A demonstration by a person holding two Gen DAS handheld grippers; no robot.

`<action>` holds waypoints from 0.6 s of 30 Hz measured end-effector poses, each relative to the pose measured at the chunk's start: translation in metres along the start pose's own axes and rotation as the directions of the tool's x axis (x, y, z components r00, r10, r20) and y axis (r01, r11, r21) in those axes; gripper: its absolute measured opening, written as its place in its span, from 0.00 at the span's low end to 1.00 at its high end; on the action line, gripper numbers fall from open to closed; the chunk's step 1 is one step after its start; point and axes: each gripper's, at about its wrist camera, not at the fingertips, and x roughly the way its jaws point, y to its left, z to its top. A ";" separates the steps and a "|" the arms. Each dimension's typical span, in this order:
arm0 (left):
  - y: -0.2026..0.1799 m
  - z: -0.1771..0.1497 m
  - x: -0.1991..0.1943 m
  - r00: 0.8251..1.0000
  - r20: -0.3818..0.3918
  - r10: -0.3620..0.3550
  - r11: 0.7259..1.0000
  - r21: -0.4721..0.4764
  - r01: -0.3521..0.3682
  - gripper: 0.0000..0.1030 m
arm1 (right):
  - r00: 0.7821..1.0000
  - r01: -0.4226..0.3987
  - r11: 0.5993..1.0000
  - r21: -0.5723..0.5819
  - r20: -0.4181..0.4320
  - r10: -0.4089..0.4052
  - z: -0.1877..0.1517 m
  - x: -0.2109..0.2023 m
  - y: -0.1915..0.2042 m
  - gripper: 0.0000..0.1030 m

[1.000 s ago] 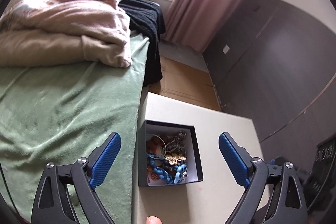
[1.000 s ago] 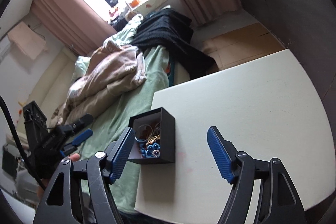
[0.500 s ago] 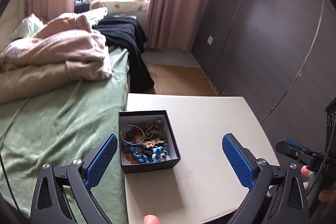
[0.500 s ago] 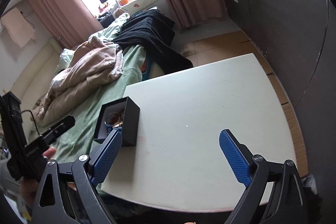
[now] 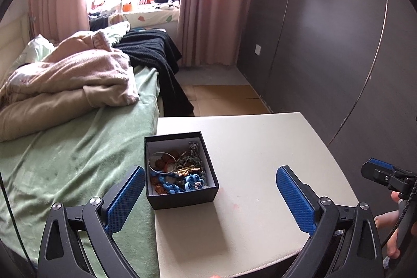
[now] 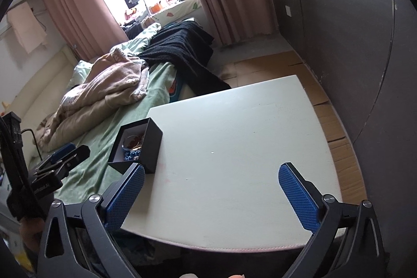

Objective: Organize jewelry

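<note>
Jewelry [image 5: 177, 171] fills one black box [image 5: 182, 197] (open-topped); both tools, left [image 5: 209, 196] and right [image 6: 212, 193], gape wide, empty.

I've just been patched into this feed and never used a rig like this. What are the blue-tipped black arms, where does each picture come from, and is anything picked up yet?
They are two hand-held grippers, one in each of a person's hands, each with its own fisheye camera looking along its blue fingers. One picture looks past the left gripper, the other past the right gripper, whose jaws have just been opening. Both are open and hold nothing. On the white table stands an open black box full of tangled jewelry, near the table's edge beside a bed.
</note>
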 end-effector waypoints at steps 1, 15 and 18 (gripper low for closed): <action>0.000 0.000 -0.001 1.000 0.003 0.003 1.000 0.004 -0.003 0.98 | 1.000 0.002 1.000 -0.003 0.000 -0.002 -0.001 -0.001 -0.001 1.00; -0.006 0.000 -0.006 0.999 0.028 0.018 1.000 0.012 -0.019 0.98 | 1.000 0.008 1.000 -0.027 0.007 -0.007 -0.004 -0.005 -0.001 1.00; -0.007 0.001 -0.006 0.999 0.033 0.016 1.000 0.012 -0.016 0.99 | 1.000 0.006 1.000 -0.021 0.012 -0.005 -0.003 -0.006 -0.001 1.00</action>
